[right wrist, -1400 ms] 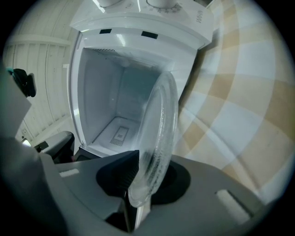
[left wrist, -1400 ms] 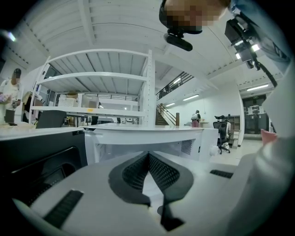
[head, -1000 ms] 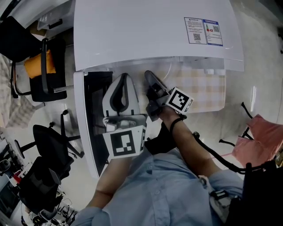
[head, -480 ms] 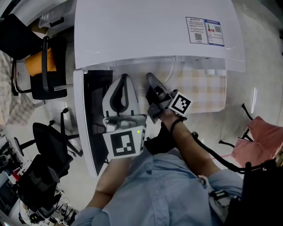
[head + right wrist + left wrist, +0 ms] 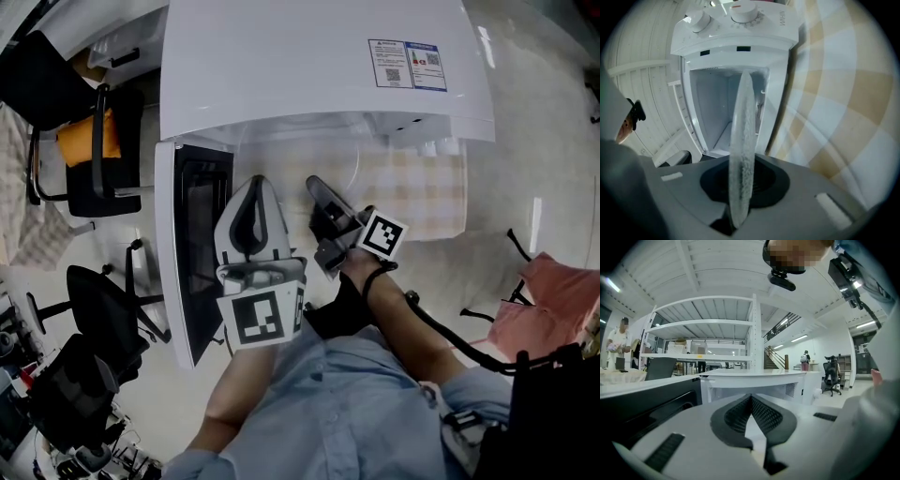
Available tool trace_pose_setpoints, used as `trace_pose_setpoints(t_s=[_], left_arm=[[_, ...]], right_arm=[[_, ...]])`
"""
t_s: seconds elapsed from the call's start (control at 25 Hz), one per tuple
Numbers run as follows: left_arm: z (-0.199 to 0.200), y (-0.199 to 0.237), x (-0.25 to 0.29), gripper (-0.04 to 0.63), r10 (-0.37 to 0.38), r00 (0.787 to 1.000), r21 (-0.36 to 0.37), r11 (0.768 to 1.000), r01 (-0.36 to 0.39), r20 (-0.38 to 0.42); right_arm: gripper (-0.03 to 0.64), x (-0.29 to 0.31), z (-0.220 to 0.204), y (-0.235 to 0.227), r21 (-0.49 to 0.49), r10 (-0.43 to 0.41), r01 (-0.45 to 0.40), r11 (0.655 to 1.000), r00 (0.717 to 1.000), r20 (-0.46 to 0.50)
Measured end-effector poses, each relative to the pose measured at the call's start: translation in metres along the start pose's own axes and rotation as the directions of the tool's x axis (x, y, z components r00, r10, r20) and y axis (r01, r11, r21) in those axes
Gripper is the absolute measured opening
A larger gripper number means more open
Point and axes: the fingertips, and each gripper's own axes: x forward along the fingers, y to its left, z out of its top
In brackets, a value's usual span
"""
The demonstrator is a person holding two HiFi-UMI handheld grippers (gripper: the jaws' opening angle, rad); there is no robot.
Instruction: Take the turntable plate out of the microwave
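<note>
The white microwave stands with its door swung open to the left. My right gripper is shut on the clear glass turntable plate just in front of the opening; its jaws have just been closing on the rim. In the right gripper view the plate stands edge-on between the pads of the right gripper, with the white cavity behind it. My left gripper hovers beside the door with its tips together and nothing in them; the left gripper faces the room.
A yellow-checked cloth covers the table right of the opening. Black office chairs stand at the left and a pink seat at the right. White shelving shows far off in the left gripper view.
Both grippers have drawn back from the microwave toward me. The plate has come out of the cavity with the right gripper.
</note>
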Motion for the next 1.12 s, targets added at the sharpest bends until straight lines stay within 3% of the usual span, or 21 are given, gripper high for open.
trace_pose_setpoints(t_s=[0.68,1.12], left_arm=[[0.032,-0.031,-0.057,0.008,0.060,0.998,-0.004,0.998,-0.060,0.029],[0.094,-0.043,-0.096,0.008,0.115,0.983,0.007,0.993,-0.117,0.145]], right_arm=[[0.026,-0.074,-0.031,0.079,0.004,0.039,-0.038,0.999,0.990,-0.133],[0.026,-0.103,-0.028,0.161,-0.037,0.103,-0.113,0.993,0.973,-0.207]])
